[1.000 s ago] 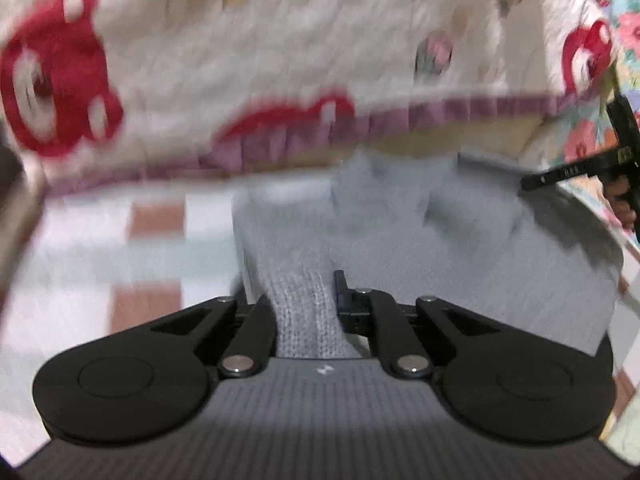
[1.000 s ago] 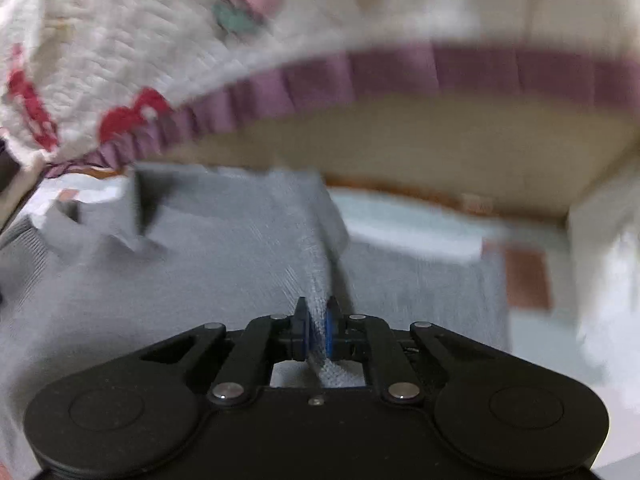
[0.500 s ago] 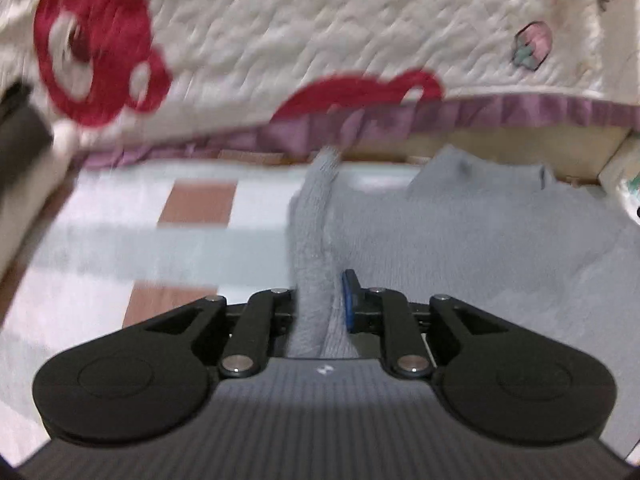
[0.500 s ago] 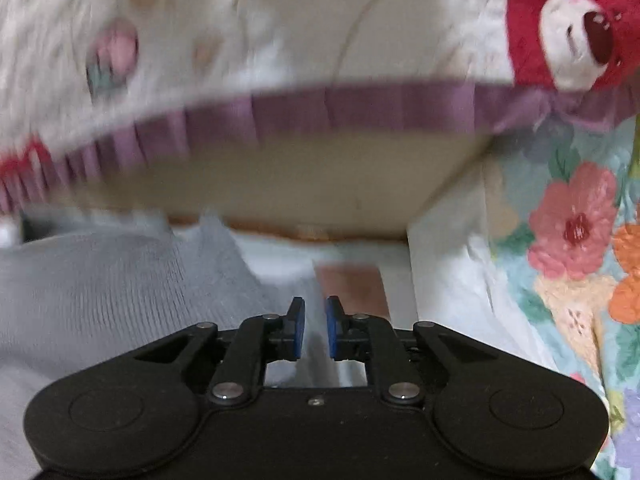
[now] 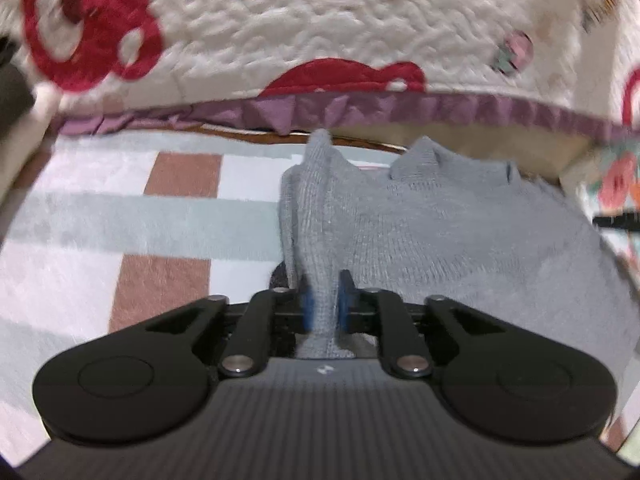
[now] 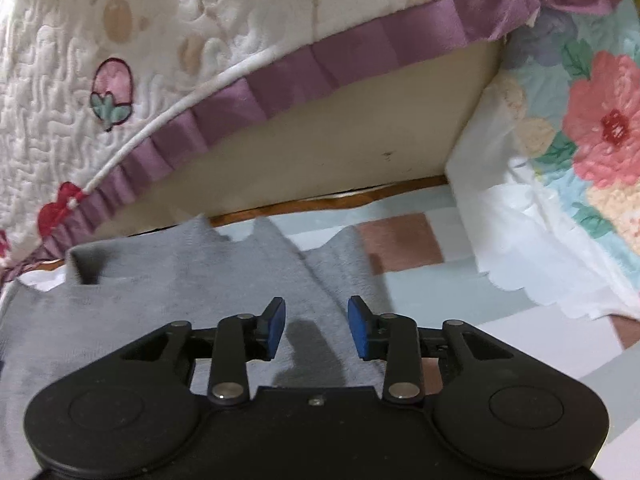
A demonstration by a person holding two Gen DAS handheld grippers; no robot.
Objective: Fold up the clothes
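A grey knit sweater (image 5: 440, 232) lies spread on the striped rug (image 5: 120, 220) in front of a bed. My left gripper (image 5: 323, 300) has a raised fold of the sweater's left edge pinched between its blue pads, and its jaws are closing on it. In the right wrist view the sweater (image 6: 160, 300) lies flat on the rug (image 6: 420, 300). My right gripper (image 6: 316, 320) hovers over its right part with jaws opening. Nothing is between its pads (image 6: 276, 324).
A white quilt (image 5: 320, 20) with red bears and a purple frill (image 6: 320, 64) hangs over the bed's side just beyond the sweater. A floral blanket (image 6: 592, 128) and a white scalloped cloth (image 6: 520, 248) hang at the right.
My right gripper let go of the sweater's fabric and its jaws spread wide. My left gripper kept its fold of sweater and sank nearer the rug.
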